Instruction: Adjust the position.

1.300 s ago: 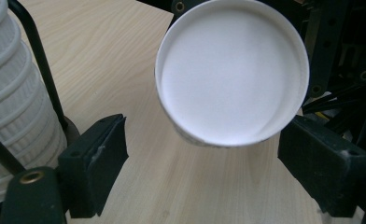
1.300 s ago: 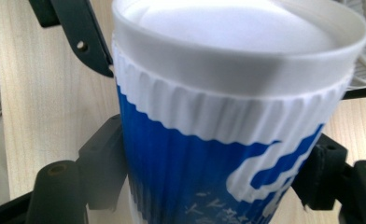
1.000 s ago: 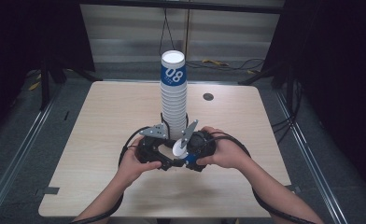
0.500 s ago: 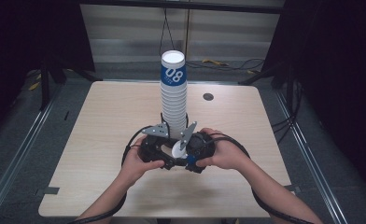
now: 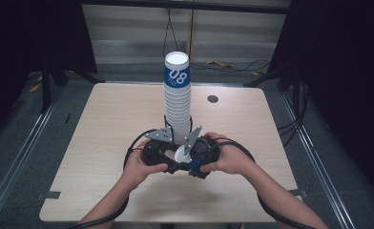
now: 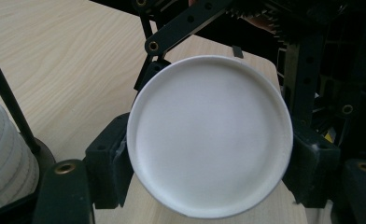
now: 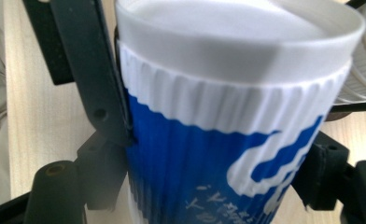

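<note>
High view: both hands are meeting just in front of the tall cup stack (image 5: 177, 98) mid-table (image 5: 104, 124). Left gripper (image 5: 162, 151) and right gripper (image 5: 194, 155) are sharing one loose cup (image 5: 181, 154), lying sideways betw. them.

Left gripper view: jaws, having just closed, are clamping the cup's white bottom end; stack sitting at far left.

Right gripper view: jaws are squeezing the blue-and-white ribbed wall of the cup, w/ stack edge at upper right.

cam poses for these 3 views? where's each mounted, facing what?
High view: above the person's side, facing forward and down on the table; forearms, hands, both grippers show.
Left gripper view: on the left gripper, facing the cup base.
Right gripper view: on the right gripper, facing the cup's side.
Shared: the cup, the stack.
</note>
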